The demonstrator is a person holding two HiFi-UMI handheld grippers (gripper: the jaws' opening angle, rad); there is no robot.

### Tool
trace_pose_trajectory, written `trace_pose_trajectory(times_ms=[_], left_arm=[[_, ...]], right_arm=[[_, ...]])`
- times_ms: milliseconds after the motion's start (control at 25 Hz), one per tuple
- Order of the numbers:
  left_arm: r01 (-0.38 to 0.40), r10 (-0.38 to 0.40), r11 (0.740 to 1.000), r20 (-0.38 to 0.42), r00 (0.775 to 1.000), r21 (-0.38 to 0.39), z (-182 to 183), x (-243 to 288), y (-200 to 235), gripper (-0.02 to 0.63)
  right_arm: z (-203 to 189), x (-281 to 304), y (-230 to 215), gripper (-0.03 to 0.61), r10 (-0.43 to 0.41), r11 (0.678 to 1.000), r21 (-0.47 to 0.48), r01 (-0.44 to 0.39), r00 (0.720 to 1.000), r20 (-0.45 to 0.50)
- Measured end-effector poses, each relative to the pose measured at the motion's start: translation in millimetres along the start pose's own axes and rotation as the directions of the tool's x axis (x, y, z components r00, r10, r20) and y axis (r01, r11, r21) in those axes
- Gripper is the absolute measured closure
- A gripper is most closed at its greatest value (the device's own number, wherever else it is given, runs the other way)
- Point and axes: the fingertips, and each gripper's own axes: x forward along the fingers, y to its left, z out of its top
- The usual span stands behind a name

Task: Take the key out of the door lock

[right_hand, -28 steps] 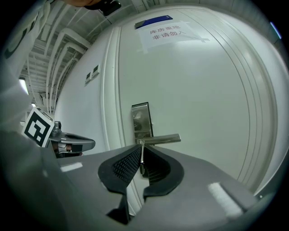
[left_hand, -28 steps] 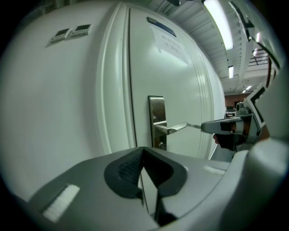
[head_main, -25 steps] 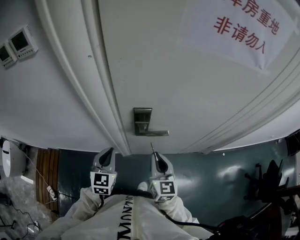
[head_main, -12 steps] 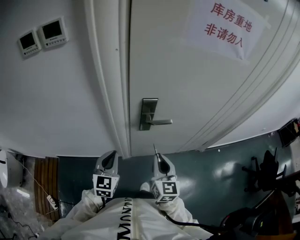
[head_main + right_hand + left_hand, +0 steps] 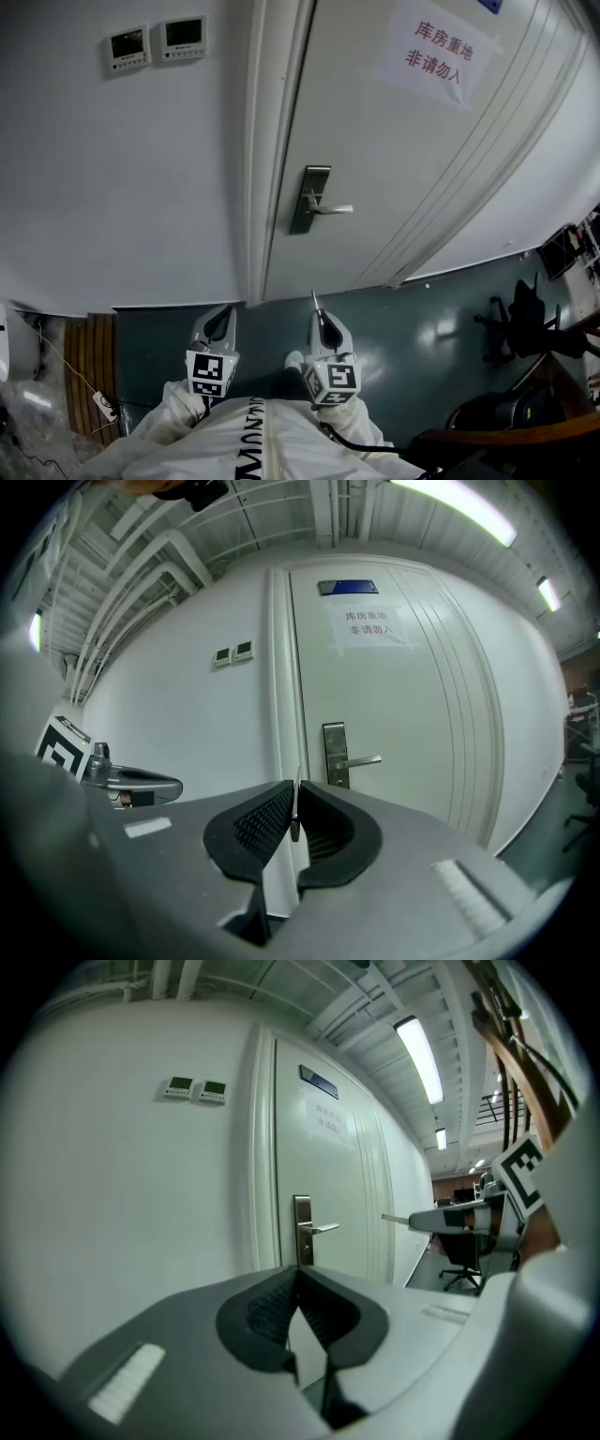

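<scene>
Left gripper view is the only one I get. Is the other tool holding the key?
Observer: Yes. The right gripper view shows the right tool shut on the key, a thin metal strip pinched between its jaws.
Operator: Where is my tool?
Observer: The head view shows the left tool beside the right one, not touching, both aimed at the door.
Operator: What colour is the sign's writing?
Observer: Red in the head view, on the paper sign.

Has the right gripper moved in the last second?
Yes. The right gripper, shut on the key, has drawn back from the lock plate; the gap between them has widened.
</scene>
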Motion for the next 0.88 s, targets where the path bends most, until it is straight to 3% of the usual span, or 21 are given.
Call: trace_pose_trajectory(times_ms=[280, 520, 880], left_arm=[[0.02, -0.02, 1.0, 0.012, 1.0, -0.022, -12.8, -47.8, -12.5, 0.614], [0.055, -0.055, 0.998, 0.024, 0.998, -0.035, -3.0, -57.2, -35.9, 0.614], [0.017, -0.017, 1.0, 0.004, 1.0, -0.023, 1.3, -50.0, -48.0, 0.614]], right_arm=[[0.1, -53.7, 28.9, 0.554, -0.017, 1.0, -0.014, 0.017, 1.0, -0.003], [3.6, -75.4, 25.5, 0.554, -0.029, 0.999, -0.022, 0.029, 0.999, -0.015], [-2.1, -74.6, 10.3, 0.554, 0.007, 1.0, -0.017, -0.007, 1.0, -0.03]])
